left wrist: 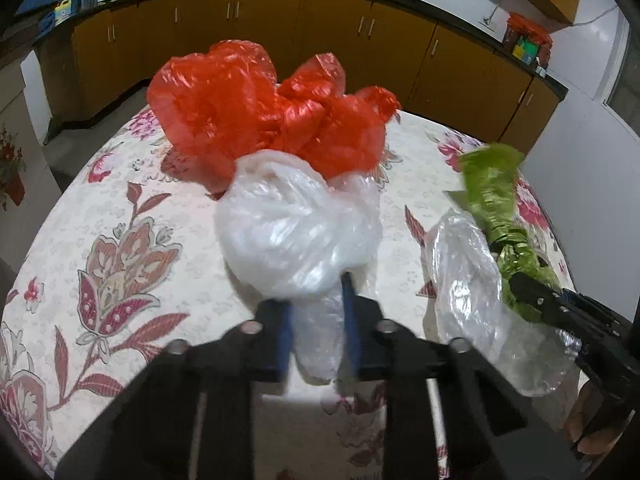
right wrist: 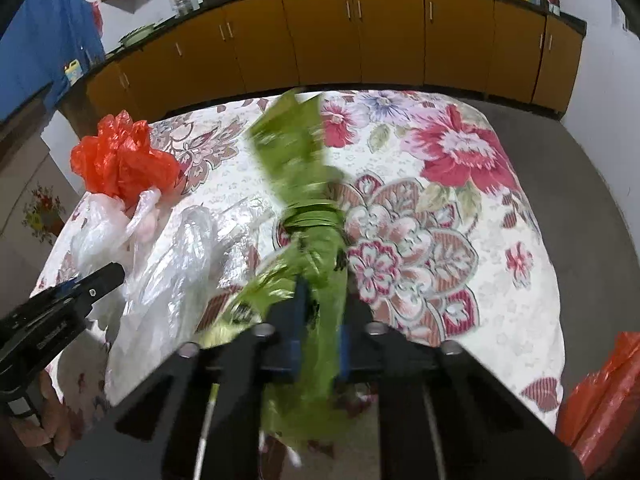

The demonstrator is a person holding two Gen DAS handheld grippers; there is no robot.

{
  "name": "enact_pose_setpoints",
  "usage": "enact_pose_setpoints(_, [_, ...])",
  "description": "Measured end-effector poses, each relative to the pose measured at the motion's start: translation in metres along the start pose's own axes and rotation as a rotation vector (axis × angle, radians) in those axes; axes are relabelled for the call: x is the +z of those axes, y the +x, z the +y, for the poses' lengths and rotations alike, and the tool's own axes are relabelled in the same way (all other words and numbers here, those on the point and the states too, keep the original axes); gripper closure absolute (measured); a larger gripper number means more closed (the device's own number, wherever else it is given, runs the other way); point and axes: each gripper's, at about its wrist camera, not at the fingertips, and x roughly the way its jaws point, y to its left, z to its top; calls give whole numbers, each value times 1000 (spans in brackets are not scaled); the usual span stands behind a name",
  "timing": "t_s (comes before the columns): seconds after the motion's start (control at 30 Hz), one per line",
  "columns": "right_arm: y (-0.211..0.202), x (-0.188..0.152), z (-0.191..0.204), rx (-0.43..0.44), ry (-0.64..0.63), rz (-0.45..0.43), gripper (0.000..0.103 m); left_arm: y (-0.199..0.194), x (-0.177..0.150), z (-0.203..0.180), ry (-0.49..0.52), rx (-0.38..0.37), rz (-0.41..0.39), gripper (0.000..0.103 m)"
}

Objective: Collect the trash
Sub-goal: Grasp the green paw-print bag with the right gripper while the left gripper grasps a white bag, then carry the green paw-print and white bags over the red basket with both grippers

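My left gripper [left wrist: 318,304] is shut on a white plastic bag [left wrist: 296,228] that bulges in front of its fingers, over a table with a floral cloth [left wrist: 120,240]. A crumpled red plastic bag [left wrist: 256,116] lies just behind the white bag. My right gripper [right wrist: 322,312] is shut on a green plastic wrapper [right wrist: 308,208], blurred with motion; the right gripper also shows in the left wrist view [left wrist: 536,296]. A clear plastic bag [left wrist: 468,280] lies between the two grippers. The left gripper shows at the left in the right wrist view [right wrist: 100,276].
Yellow-brown kitchen cabinets [left wrist: 280,28] under a dark counter run behind the table. Another red bag [right wrist: 604,392] hangs at the lower right of the table. The grey floor [right wrist: 592,208] lies past the table's right edge.
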Motion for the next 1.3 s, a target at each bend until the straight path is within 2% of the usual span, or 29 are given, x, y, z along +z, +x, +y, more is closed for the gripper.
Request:
enact_pose_setpoints(0.13, [-10,-9,-5,7,18,-3,98,-7,-6,3,-15,-23,-7,93])
enact_pose_setpoints(0.33, [-40,-27,-19,16,60,-36,99,-29,-19,9,-14,-48,-25,94])
enact_pose_setpoints(0.5, [-72,-39,-26,5,62,-75,99,-57,-29,12,23,-51,-60,94])
enact_pose_setpoints(0.73, [-124,-58,-37,-30,69,-139,99,-99,-39,5,47,-96,-93,94])
enact_pose_setpoints(1.0, [-194,-83,-60,-114,120,-239,99,-138,-50,-26,107,-159,-119,94])
enact_pose_setpoints(1.3, [-249,-113,-94,-184,226,-301,99,-174,-68,-81,198,-260,-130,94])
